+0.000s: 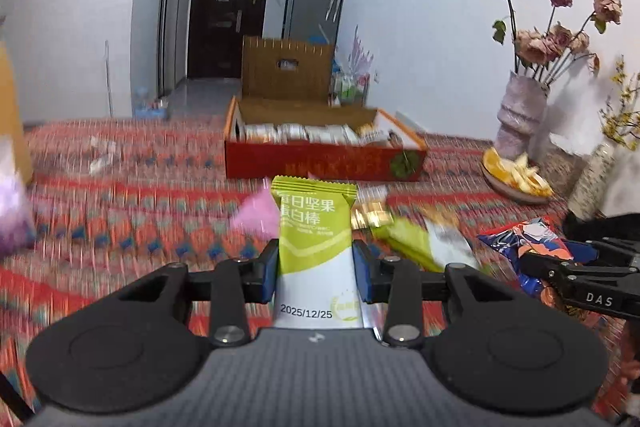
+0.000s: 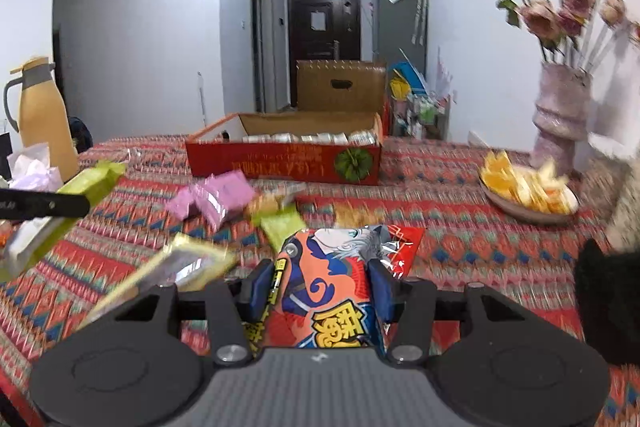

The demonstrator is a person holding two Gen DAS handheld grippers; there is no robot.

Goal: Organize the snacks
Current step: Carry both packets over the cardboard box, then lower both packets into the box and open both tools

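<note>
Glossy green bar wrapper (image 1: pixel 315 251) in left claw (image 1: pixel 316 269), crinkly cartoon packet (image 2: pixel 326 291) in right claw (image 2: pixel 322 291).

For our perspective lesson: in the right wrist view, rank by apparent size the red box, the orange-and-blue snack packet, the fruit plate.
1. red box
2. orange-and-blue snack packet, enlarged by nearness, so the top two are unsure
3. fruit plate

Two grippers, each clamping one packet: the left gripper (image 1: pixel 316 263) a green nut bar (image 1: pixel 314 231), the right gripper (image 2: pixel 320 291) an orange cartoon packet (image 2: pixel 324 287). One red box (image 2: pixel 286 163) at twelve o'clock. Pink packets (image 2: pixel 216 199) at eleven o'clock, perhaps two or three, blurred. One vase (image 2: pixel 560 115) and one fruit plate (image 2: pixel 528 187) at two o'clock. One thermos jug (image 2: pixel 44 115) at nine.
</note>
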